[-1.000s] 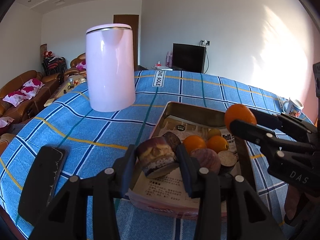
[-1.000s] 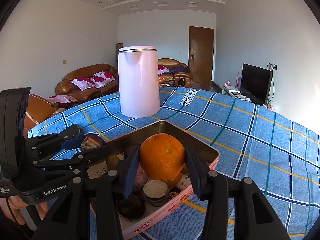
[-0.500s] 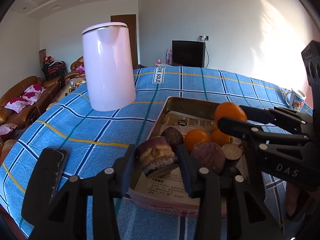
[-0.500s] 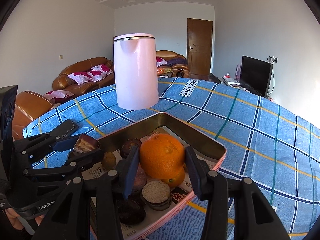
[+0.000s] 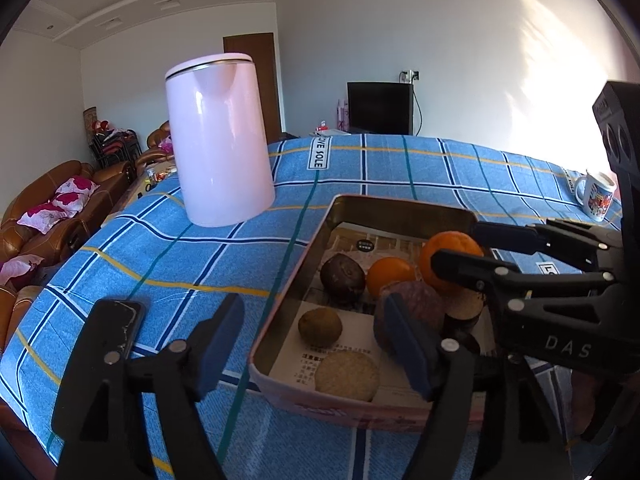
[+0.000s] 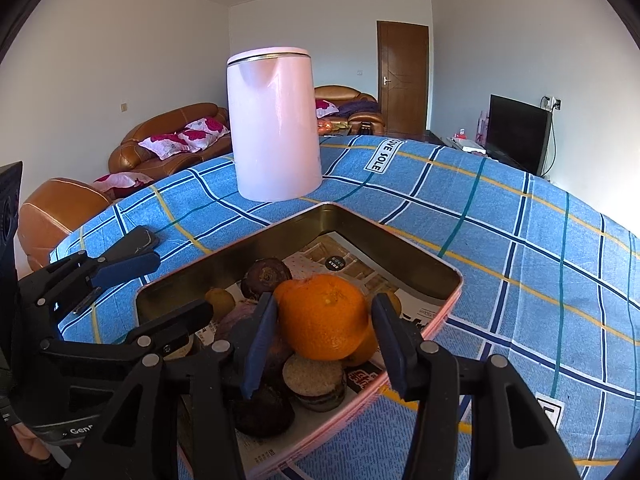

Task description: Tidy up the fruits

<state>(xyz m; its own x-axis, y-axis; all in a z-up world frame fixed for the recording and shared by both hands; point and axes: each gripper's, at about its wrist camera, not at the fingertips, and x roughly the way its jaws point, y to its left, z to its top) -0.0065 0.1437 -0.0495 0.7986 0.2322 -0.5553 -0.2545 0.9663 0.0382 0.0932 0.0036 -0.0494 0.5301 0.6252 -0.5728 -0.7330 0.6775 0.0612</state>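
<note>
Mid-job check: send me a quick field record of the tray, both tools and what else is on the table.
tray: metal tin, paper-lined, on the blue plaid cloth
contents: oranges, dark round fruits, small brown fruit, flat round piece
left tool: jaws opening, nothing gripped
right tool: jaws opening around the big orange, which sits on the pile
also on table: pink kettle, phone, mug

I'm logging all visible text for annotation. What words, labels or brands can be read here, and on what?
"VE SOLE": white label on the blue checked tablecloth.
"DAS": body of the right gripper.
"Gen", cut off: body of the left gripper.
Printed paper lining the tin tray: too small to read.
Mug print: unreadable.
</note>
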